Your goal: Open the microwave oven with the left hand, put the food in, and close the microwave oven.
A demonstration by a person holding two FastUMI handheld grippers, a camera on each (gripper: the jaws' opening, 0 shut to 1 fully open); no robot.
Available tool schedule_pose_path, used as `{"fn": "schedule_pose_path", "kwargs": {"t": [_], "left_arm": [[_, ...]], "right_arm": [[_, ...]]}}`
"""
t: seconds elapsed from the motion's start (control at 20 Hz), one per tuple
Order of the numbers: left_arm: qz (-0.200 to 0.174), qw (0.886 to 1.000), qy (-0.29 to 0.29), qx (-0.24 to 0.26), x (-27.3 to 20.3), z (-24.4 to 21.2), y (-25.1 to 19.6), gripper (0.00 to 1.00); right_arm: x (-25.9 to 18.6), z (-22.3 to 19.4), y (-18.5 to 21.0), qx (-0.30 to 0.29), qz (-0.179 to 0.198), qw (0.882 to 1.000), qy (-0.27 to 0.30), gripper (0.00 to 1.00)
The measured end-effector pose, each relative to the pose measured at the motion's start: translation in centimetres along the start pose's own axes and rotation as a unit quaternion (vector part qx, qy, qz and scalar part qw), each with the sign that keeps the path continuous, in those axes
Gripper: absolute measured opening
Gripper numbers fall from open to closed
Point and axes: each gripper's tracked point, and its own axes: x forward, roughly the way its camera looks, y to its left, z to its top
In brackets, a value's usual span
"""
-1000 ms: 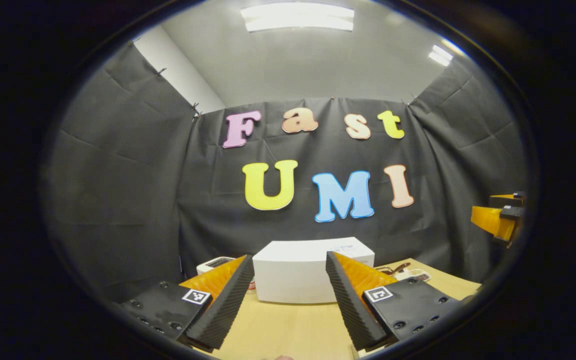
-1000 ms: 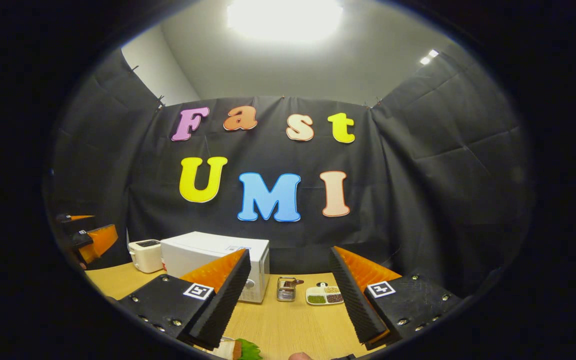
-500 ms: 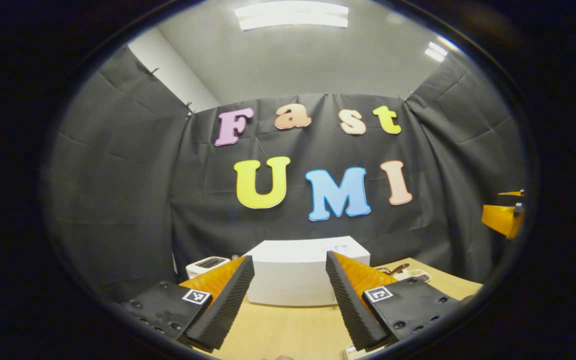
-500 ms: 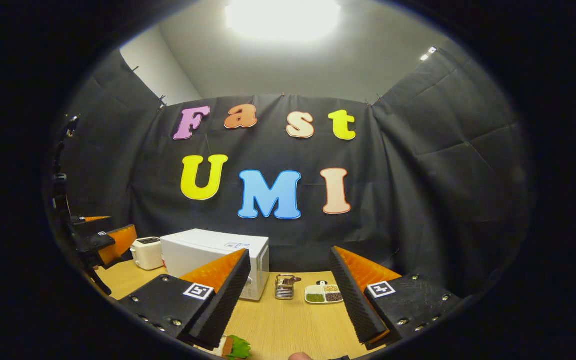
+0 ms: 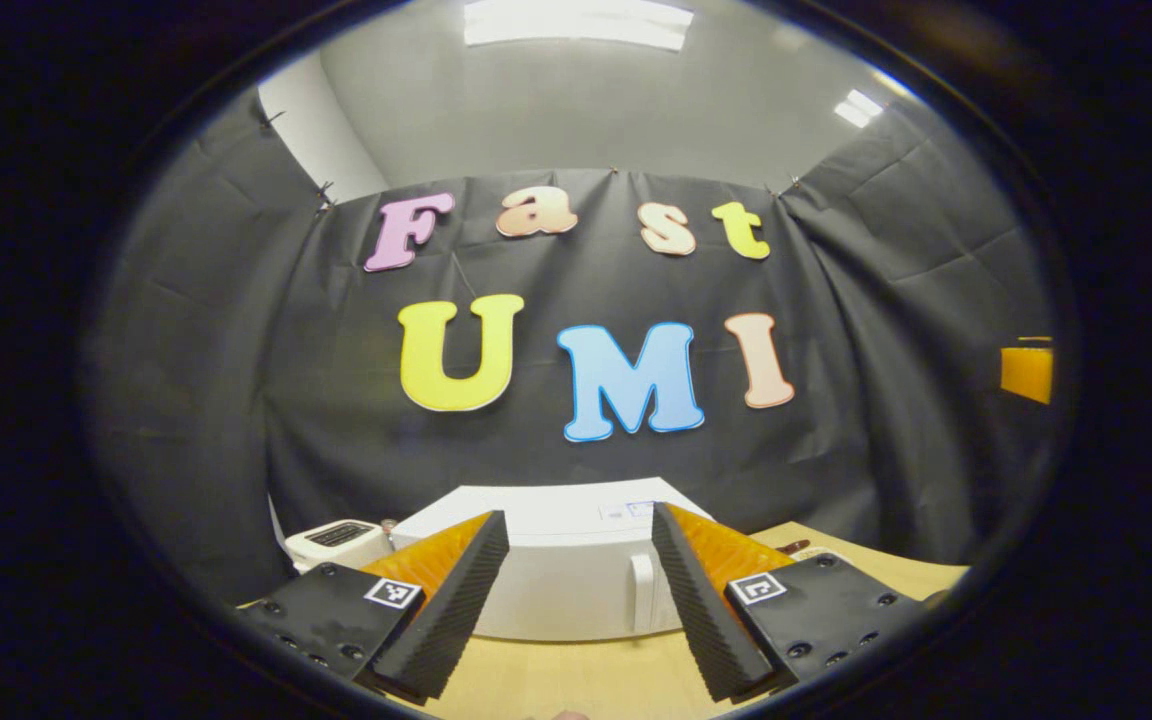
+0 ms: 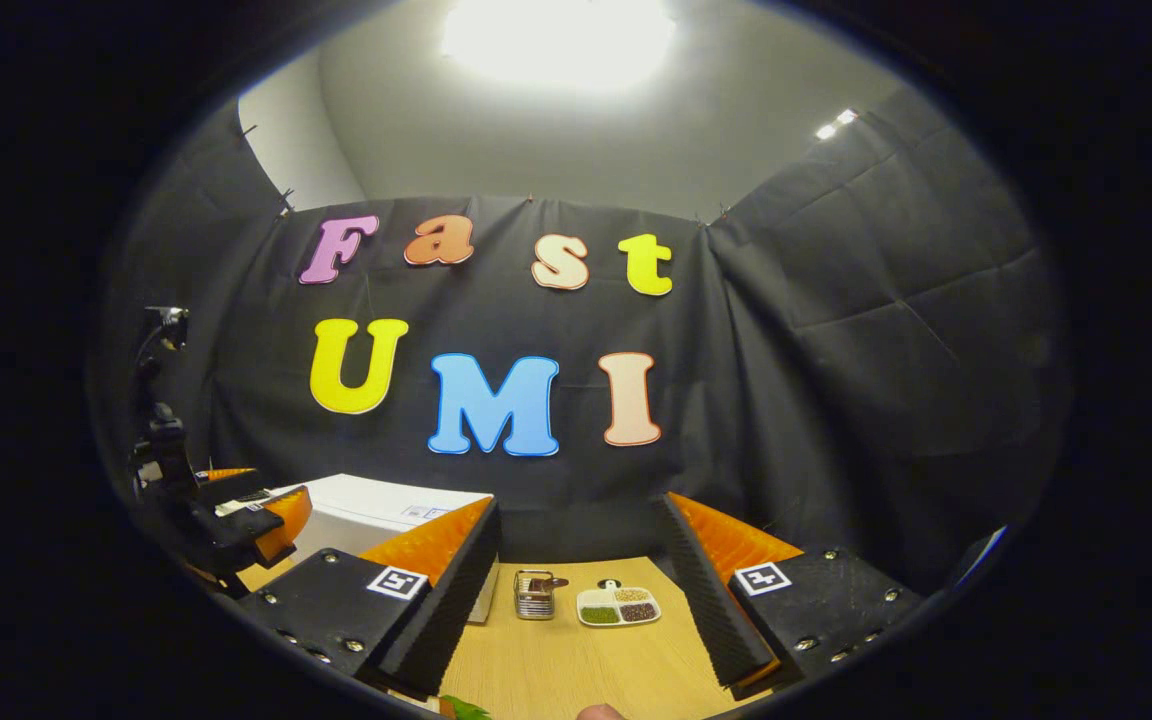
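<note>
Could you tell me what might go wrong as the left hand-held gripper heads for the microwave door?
The left hand-held gripper is open, apart from the microwave oven. The door handle sits off toward its right finger, so closing could catch only its edge. The toaster stands close beside the oven's left, so a wide approach might bump it. The metal rack and sectioned dish crowd the oven's right.

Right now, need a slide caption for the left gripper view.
Open left gripper faces the closed white microwave and its door handle, with a toaster at left.
</note>
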Motion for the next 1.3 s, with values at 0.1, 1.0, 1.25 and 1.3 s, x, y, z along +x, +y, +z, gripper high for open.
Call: {"fn": "schedule_pose_path", "kwargs": {"t": [0.1, 1.0, 1.25, 1.3], "left_arm": [[-0.011, 1.000, 0.008, -0.003, 2.0, -1.6, -0.5, 0.95], [-0.078, 0.987, 0.138, 0.015, 14.1, -18.6, -7.0, 0.97], [-0.081, 0.984, 0.158, 0.031, 15.4, -20.4, -7.8, 0.75], [-0.081, 0.983, 0.160, 0.033, 15.4, -20.5, -8.0, 0.69]], "right_arm": [[0.4, -0.2, -0.1, -0.008, -0.015, 1.000, 0.004, 0.96], [-2.2, -2.2, -3.8, -0.059, -0.149, 0.984, 0.072, 0.96], [-2.7, -2.2, -3.9, -0.063, -0.154, 0.983, 0.077, 0.96], [-2.7, -2.1, -3.8, -0.066, -0.153, 0.983, 0.078, 0.96]]}}
